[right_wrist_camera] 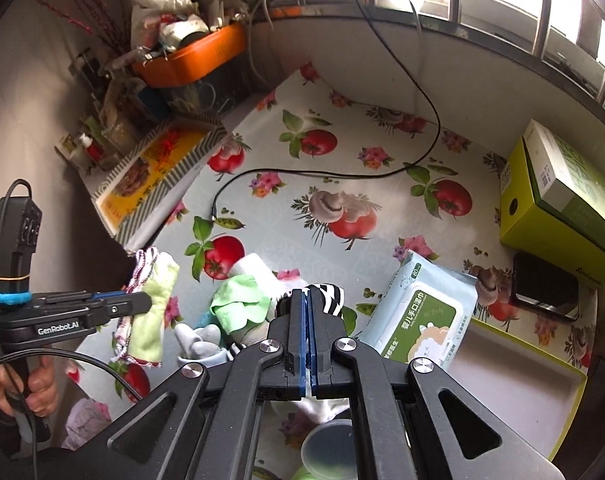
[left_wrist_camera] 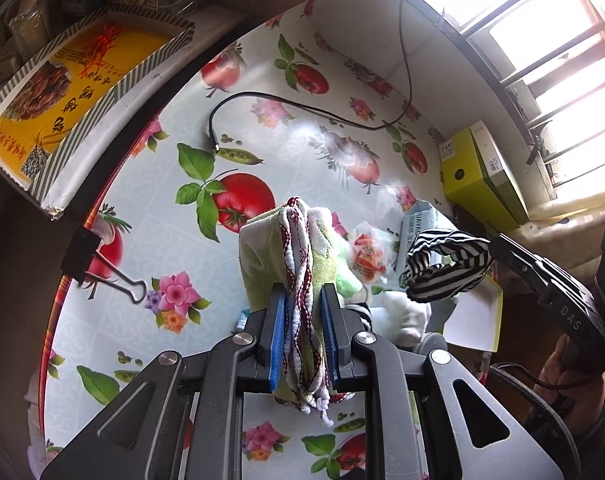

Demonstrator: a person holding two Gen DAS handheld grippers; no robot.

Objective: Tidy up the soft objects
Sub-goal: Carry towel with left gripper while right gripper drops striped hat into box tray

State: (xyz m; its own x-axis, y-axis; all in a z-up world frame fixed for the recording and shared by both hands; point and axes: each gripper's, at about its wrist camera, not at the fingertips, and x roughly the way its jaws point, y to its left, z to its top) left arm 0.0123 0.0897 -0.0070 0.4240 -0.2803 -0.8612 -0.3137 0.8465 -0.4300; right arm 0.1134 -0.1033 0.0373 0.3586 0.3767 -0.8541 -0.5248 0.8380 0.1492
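My left gripper [left_wrist_camera: 302, 300] is shut on a folded green-and-white cloth [left_wrist_camera: 286, 240] with a red-and-white braided edge, held up above the table. The right wrist view shows the same cloth [right_wrist_camera: 152, 308] hanging from that gripper [right_wrist_camera: 144, 303]. My right gripper [right_wrist_camera: 307, 298] is shut on a black-and-white striped sock [right_wrist_camera: 332, 298], lifted off the pile. From the left wrist view the striped sock [left_wrist_camera: 446, 268] dangles from the right gripper's tips [left_wrist_camera: 492, 242]. Below lie a light green cloth [right_wrist_camera: 242, 300], a white sock [right_wrist_camera: 258, 270] and grey socks [right_wrist_camera: 202, 344].
The table carries a fruit-print oilcloth [right_wrist_camera: 302, 240]. A wet-wipes pack [right_wrist_camera: 422, 320], a green box [right_wrist_camera: 558, 200], a black phone [right_wrist_camera: 546, 284], a shallow tray [right_wrist_camera: 510, 392] and a black cable [right_wrist_camera: 342, 176] lie on it. A yellow printed box [left_wrist_camera: 62, 92] sits left; a binder clip [left_wrist_camera: 102, 264] grips the edge.
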